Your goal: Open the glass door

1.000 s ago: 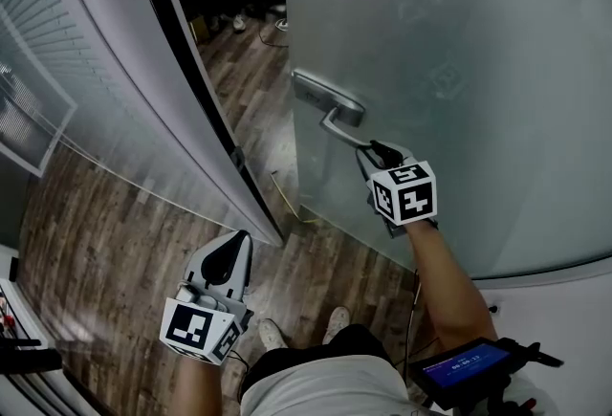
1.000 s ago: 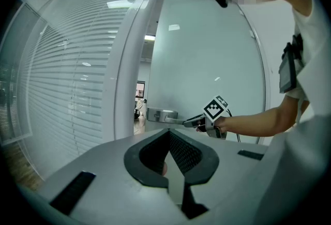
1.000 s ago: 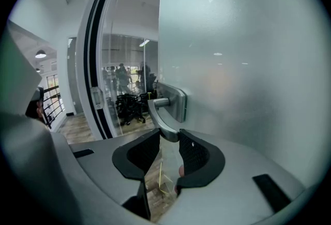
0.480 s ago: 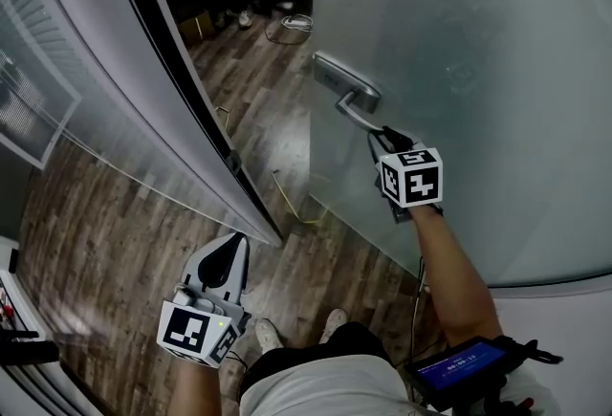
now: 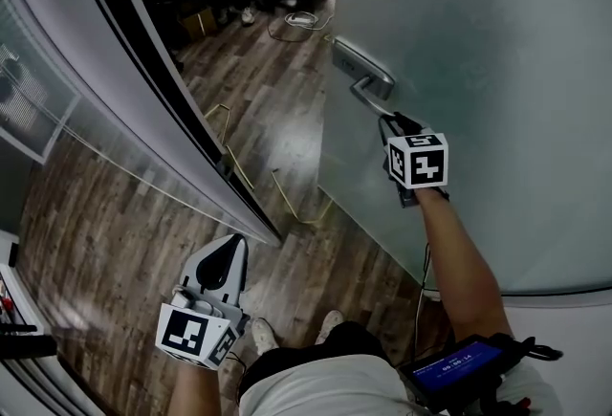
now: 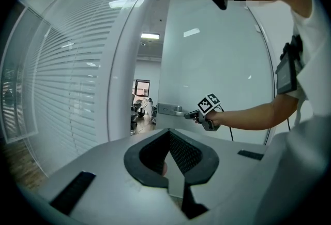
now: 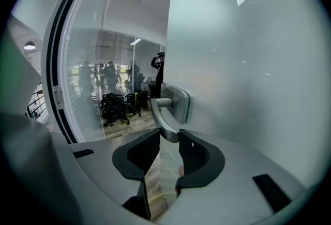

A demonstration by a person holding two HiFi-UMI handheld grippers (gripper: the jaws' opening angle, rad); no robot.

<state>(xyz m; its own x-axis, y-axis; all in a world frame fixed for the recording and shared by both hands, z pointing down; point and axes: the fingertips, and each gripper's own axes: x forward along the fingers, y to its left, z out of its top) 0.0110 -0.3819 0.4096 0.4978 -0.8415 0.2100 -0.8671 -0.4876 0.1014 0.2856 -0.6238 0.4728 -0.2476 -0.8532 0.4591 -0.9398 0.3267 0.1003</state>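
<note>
1. We see the right hand-held gripper (image 5: 387, 124) closed on the free end of the lever handle (image 5: 369, 86) of the glass door (image 5: 478, 70). In the right gripper view, the lever (image 7: 164, 121) sits between the two pads of that hand-held gripper (image 7: 168, 142) and touches both.
2. The lever lies straight ahead of the right hand-held gripper. Its long axis runs from the mounting plate back toward the jaws, close along the door's face. We judge that any further pull must follow the door's swing rather than drag along the lever.
3. The door stands ajar. Its free edge is well clear of the dark door frame (image 5: 143, 51), and wooden floor (image 5: 258, 118) shows between them.
4. The left hand-held gripper (image 5: 234, 247) hangs low by the frame's foot, its jaws together on nothing (image 6: 169, 154). It is well apart from the handle, so the right hand is much the nearer.
5. Compared with a second ago, the door's edge and handle sit further right in the head view and the gap has widened. The right hand-held gripper has travelled with the handle, while the left has barely shifted.
</note>
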